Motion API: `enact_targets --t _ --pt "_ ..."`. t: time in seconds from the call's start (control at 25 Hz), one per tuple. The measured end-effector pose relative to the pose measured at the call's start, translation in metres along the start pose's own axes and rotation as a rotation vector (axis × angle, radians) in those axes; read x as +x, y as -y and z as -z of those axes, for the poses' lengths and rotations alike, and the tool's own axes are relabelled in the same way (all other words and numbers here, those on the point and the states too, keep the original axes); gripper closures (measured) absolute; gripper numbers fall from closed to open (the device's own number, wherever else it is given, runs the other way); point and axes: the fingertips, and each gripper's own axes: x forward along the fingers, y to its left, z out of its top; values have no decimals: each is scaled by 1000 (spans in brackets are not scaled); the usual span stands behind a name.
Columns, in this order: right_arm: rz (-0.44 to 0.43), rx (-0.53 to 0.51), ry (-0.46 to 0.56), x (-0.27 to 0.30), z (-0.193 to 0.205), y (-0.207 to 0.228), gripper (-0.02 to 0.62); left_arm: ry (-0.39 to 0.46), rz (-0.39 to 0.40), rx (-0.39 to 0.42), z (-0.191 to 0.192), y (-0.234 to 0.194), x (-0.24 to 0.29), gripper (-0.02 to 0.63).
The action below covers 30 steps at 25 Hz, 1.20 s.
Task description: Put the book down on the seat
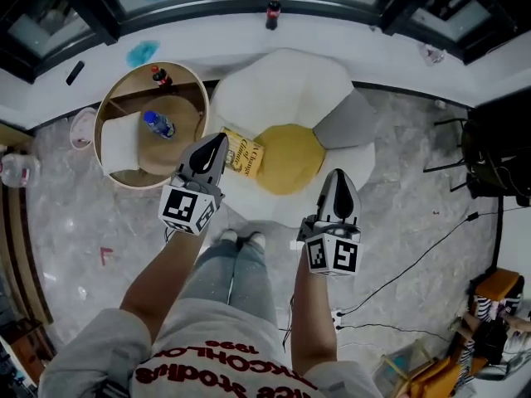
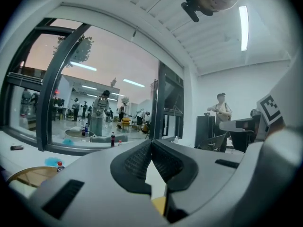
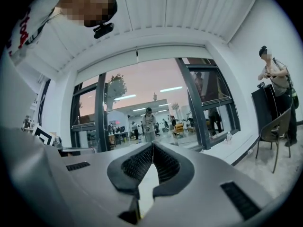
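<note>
Head view, looking steeply down: the book (image 1: 242,153), yellow-covered, lies flat on the seat (image 1: 286,85) of a white armchair at centre frame. It rests against the left edge of the yellow cushion (image 1: 290,157). Neither tool holds it.

Left gripper (image 1: 216,143) appears just left of the book in the picture. The left gripper view shows its jaws pressed together with nothing between them (image 2: 151,143), pointing at a glazed wall and not at the chair.

Right gripper (image 1: 338,179) appears at the cushion's lower right, apart from the book. The right gripper view shows its jaws likewise closed and empty (image 3: 152,145).

A round wooden side table (image 1: 112,110) stands at the armchair's left, carrying a blue-capped bottle (image 1: 158,123) and a dark bottle (image 1: 160,76). Another dark bottle (image 1: 272,12) stands on the sill at upper centre.
</note>
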Motion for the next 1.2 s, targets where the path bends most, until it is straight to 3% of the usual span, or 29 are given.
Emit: enact_targets --t 0.16,0.56,1.2 --pt "-5 -2 -28 -18 -20 -19 571 11 -6 -3 -29 -5 -20 591" --pt "-36 -29 34 -34 -96 -55 571 40 2 -7 -93 -2 -54 591" --pt "-34 -30 75 -72 -157 -71 571 68 44 -9 -150 12 -86 591"
